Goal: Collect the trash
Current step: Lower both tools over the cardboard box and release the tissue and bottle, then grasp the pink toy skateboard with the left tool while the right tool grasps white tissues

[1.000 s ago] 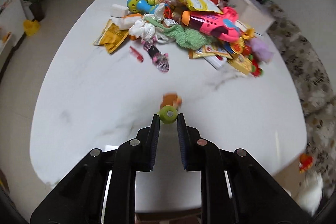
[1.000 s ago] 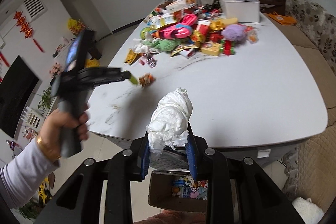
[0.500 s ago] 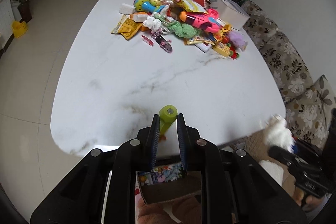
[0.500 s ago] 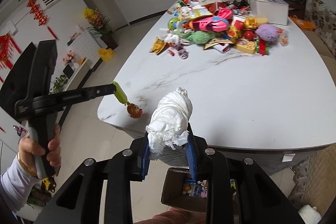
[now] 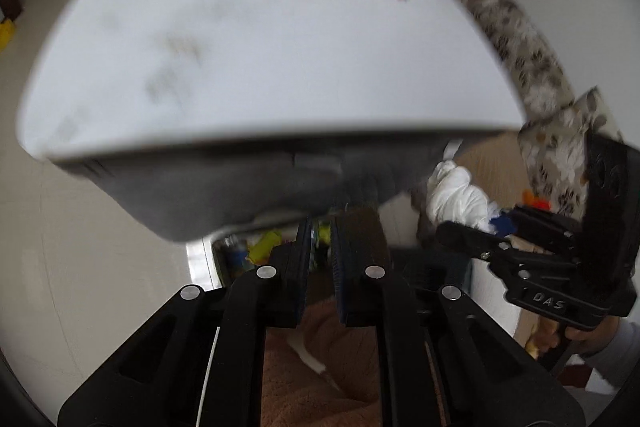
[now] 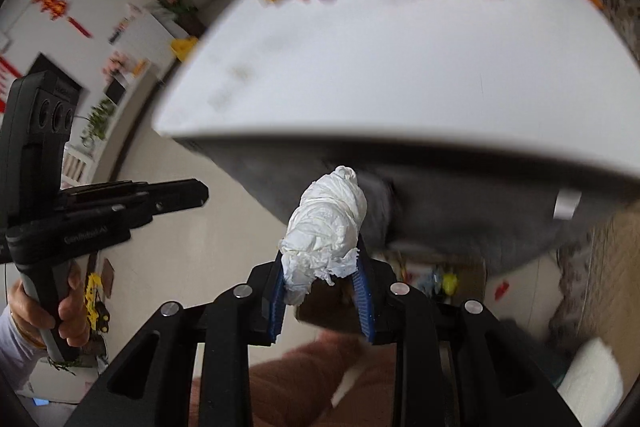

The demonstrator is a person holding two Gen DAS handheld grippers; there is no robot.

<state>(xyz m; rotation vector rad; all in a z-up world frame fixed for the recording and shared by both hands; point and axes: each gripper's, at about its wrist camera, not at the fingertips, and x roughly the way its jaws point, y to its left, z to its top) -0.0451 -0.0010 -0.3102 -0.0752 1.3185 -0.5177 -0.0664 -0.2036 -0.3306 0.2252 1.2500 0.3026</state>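
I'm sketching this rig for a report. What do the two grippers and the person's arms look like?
Both are matte black plastic. The left gripper and right gripper have blue ribbed pads and round silver screws. Each has a pistol handle with white lettering and a tall black block of round lenses. The sleeves look white.

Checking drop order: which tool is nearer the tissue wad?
Right. The right tool is clamped on the tissue wad. The left tool sits apart, off to its left, nothing visible between its fingers.

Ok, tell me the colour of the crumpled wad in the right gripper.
White. The tissue wad shows best in the right wrist view, clamped in the right gripper.
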